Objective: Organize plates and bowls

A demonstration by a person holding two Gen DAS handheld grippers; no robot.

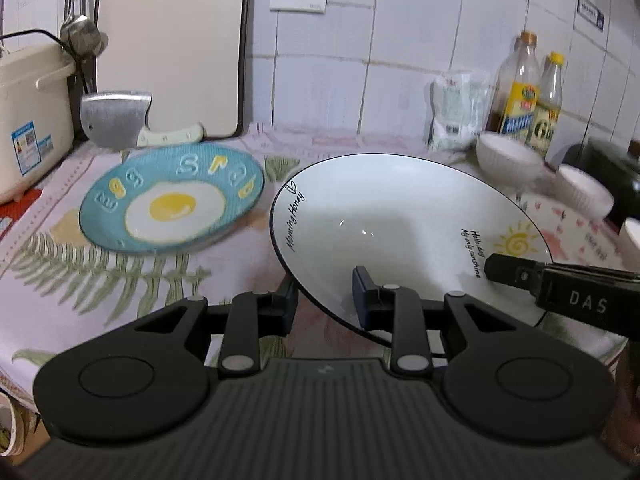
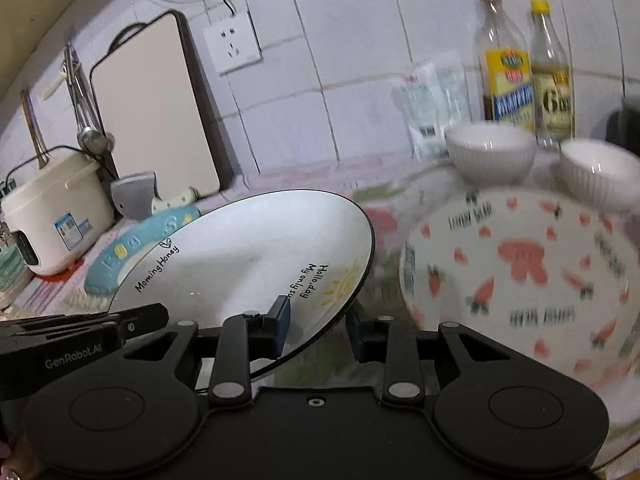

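Observation:
A white plate [image 1: 400, 216] with a black rim, a sun drawing and "Morning Honey" lettering hangs tilted above the floral cloth, gripped from two sides. My left gripper [image 1: 326, 292] is shut on its near left rim. My right gripper [image 2: 319, 320] is shut on its right rim by the sun drawing. The white plate [image 2: 248, 256] fills the middle of the right wrist view. A blue fried-egg plate [image 1: 172, 200] lies flat to its left. A pink carrot-patterned plate [image 2: 520, 280] lies to its right. Behind that plate stand two white ribbed bowls [image 2: 490, 152] [image 2: 600, 172].
A rice cooker [image 1: 28, 120] stands at the far left. Beside it, a cleaver [image 1: 116, 118] and a cutting board [image 1: 172, 40] lean on the tiled wall. Two bottles [image 2: 508, 68] and a bag [image 2: 436, 100] stand at the back right.

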